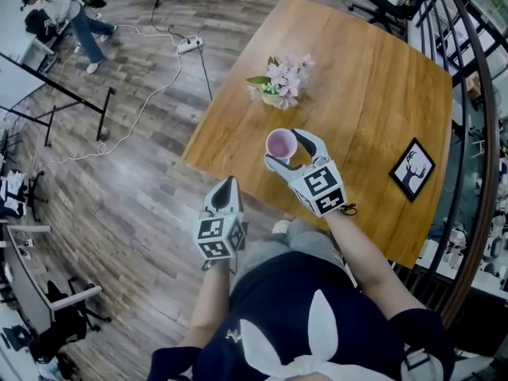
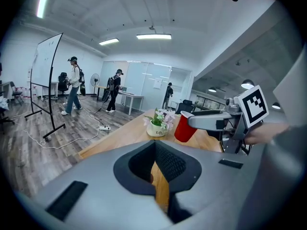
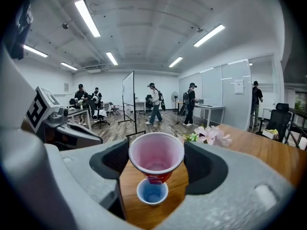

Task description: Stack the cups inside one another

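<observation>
**A:** Where is the red cup (image 3: 156, 158)?

**B:** It is between the jaws of the right gripper (image 1: 289, 149), which press on its sides just under the rim. Its mouth faces that gripper's camera, and the inside is pale pink.

**A:** And the other cup?

**B:** The blue cup (image 3: 152, 192) stands mouth up on the bench (image 1: 373, 86), directly below the red one and in line with the same jaws. In the right gripper view the red cup's base overlaps the blue rim. Whether they touch cannot be told.

**A:** What about the left gripper?

**B:** The left gripper (image 1: 226, 190) hangs to the left of the right gripper and behind it, nearer the person, with its tip at the bench's edge. Its jaws are drawn together with nothing between them, and only a sliver of wood shows through.

**A:** What lies beyond?

**B:** A small flower pot (image 1: 277, 86) with pink blossoms stands ahead of the right gripper, past the red cup. Well apart to that gripper's right, a framed deer picture (image 1: 413, 169) lies on the bench. Far ahead of the left gripper, people (image 2: 74, 85) stand on the wooden floor (image 1: 135, 181) near a whiteboard (image 2: 45, 63).
</observation>
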Tool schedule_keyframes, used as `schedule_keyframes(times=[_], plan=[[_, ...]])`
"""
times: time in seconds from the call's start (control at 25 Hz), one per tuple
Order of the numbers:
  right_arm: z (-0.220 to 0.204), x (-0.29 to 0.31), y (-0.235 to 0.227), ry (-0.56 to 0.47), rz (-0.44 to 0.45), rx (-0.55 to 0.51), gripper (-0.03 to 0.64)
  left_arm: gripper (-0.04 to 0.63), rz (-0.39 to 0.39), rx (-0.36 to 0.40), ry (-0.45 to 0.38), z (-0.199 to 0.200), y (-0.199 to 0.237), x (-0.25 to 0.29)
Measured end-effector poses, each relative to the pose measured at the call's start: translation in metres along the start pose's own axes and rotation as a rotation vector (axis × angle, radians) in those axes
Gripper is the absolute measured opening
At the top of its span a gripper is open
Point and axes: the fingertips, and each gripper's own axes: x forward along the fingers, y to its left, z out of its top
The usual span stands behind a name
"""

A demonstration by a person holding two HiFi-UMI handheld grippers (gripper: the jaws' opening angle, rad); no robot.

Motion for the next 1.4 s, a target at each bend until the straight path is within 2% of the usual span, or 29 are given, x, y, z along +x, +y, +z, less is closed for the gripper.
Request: schedule_keyframes(times=[1.4], plan=[[-0.105,0.04,0.002,0.214,0.019,0.064,0.367,0.009,0.028,-0.04,0.02,-0.014,0.025,0.004]])
